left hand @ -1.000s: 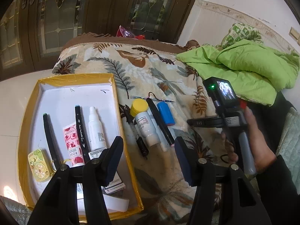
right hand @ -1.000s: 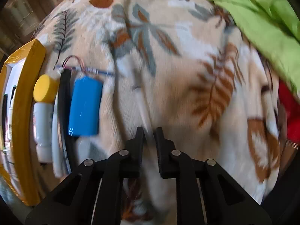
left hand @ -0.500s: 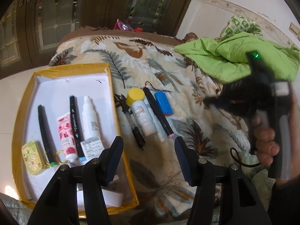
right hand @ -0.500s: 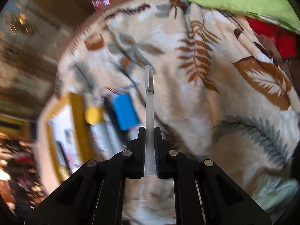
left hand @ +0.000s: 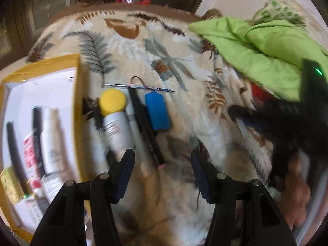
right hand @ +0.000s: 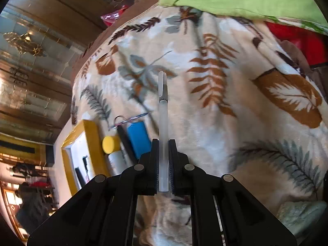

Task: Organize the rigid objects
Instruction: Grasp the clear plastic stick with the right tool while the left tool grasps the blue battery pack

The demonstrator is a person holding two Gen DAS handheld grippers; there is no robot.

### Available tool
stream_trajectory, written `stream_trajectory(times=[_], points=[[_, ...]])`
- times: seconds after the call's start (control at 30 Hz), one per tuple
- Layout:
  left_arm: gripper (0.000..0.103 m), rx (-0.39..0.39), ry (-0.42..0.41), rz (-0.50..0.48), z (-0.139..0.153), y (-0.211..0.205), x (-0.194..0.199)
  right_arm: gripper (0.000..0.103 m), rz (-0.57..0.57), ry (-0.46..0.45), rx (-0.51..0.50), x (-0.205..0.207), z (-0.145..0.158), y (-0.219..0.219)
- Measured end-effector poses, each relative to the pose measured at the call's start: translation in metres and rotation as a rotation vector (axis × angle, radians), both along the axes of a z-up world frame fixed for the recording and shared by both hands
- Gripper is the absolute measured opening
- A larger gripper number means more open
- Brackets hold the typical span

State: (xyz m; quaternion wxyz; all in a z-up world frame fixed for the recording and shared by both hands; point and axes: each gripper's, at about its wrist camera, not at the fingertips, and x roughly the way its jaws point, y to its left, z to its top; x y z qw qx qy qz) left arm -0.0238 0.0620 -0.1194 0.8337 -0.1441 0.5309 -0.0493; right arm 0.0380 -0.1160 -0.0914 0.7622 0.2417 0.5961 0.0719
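My right gripper (right hand: 163,143) is shut on a frosted clear pen (right hand: 163,119), held off the leaf-print blanket (right hand: 215,106) and pointing away from me. In the left wrist view that gripper (left hand: 235,112) is a dark blur at the right. My left gripper (left hand: 163,160) is open with nothing between its fingers. It hovers over loose items beside the yellow-rimmed box (left hand: 79,102): a yellow-capped white bottle (left hand: 114,121), a black marker (left hand: 146,129), a blue cylinder (left hand: 156,111) and a thin blue pen (left hand: 143,87). The box holds black markers, a white bottle (left hand: 52,141) and a pink tube.
A green quilt (left hand: 256,47) is heaped at the back right of the blanket, with a red thing (right hand: 297,39) under its edge. Dark wooden doors stand behind the bed. A hand (left hand: 295,186) holds the right gripper at the right edge.
The right gripper has lifted the clear pen off the blanket and rolled. My left gripper has moved right and lower, from over the box edge to above the loose items.
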Motion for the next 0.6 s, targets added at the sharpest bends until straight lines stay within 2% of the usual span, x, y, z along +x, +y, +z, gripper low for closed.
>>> stream_trajectory(times=[0.13, 0.33, 0.43, 0.5, 0.6], points=[[0.057, 0.021, 0.063, 0.009, -0.015, -0.01, 0.035, 0.008, -0.008, 0.012, 0.022, 0.002, -0.005, -0.008], [0.056, -0.013, 0.133, 0.066, -0.028, -0.006, 0.069, 0.008, 0.009, 0.018, 0.027, 0.005, -0.01, -0.007], [0.052, -0.026, 0.173, 0.067, -0.036, -0.007, 0.082, 0.008, 0.012, 0.014, 0.031, 0.005, -0.009, -0.007], [0.051, 0.004, 0.186, 0.062, -0.04, -0.011, 0.088, 0.008, 0.013, 0.017, 0.035, 0.005, -0.01, -0.007], [0.044, 0.061, 0.213, 0.066, -0.049, -0.013, 0.092, 0.008, 0.013, 0.018, 0.038, 0.005, -0.01, -0.008]])
